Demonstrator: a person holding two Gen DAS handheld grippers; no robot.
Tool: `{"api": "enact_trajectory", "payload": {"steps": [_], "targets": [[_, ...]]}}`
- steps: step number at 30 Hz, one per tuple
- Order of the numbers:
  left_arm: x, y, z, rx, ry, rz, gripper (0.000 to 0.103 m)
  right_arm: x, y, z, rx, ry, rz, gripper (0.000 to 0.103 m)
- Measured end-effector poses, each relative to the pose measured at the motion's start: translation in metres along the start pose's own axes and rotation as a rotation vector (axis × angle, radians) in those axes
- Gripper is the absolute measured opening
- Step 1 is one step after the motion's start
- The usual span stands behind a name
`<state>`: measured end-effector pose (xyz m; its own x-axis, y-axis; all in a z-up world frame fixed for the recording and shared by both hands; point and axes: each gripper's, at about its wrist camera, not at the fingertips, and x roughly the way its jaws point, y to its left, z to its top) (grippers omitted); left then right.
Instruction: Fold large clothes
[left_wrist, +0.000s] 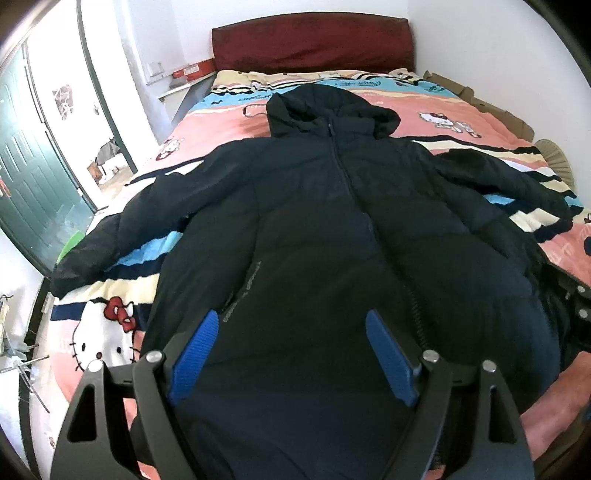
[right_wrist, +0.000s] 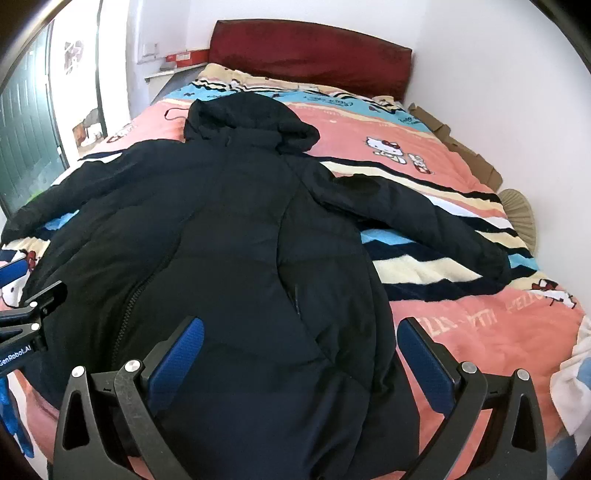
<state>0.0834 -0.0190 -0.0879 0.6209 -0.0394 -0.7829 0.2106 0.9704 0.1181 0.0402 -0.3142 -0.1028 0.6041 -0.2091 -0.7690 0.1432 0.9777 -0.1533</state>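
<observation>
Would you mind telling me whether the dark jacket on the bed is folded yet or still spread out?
Spread out: the jacket lies flat, front zipped, sleeves out to both sides.

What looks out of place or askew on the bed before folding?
Little stands out. The jacket lies flat and front up on the blanket, zipped, hood toward the headboard, both sleeves spread. Only flattened cardboard wedged beside the wall looks odd.
</observation>
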Motion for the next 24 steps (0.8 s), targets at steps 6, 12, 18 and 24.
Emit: {"api": "enact_trajectory", "payload": {"steps": [6,12,18,24], "targets": [[-0.01,-0.009,0.003,0.023,-0.002,0.008,0.082,-0.004,-0.013,0.001,0.023,-0.022,0.022,0.103],[-0.018,-0.017,0.006,0.028,0.009,0.005,0.082,-0.008,-0.02,-0.002,0.045,-0.033,0.04,0.103],[-0.03,-0.021,0.006,0.019,0.002,0.011,0.082,-0.01,-0.029,-0.005,0.073,-0.044,0.059,0.103],[-0.043,-0.022,0.0,0.006,0.0,0.003,0.082,-0.02,-0.032,-0.011,0.08,-0.061,0.077,0.103]]}}
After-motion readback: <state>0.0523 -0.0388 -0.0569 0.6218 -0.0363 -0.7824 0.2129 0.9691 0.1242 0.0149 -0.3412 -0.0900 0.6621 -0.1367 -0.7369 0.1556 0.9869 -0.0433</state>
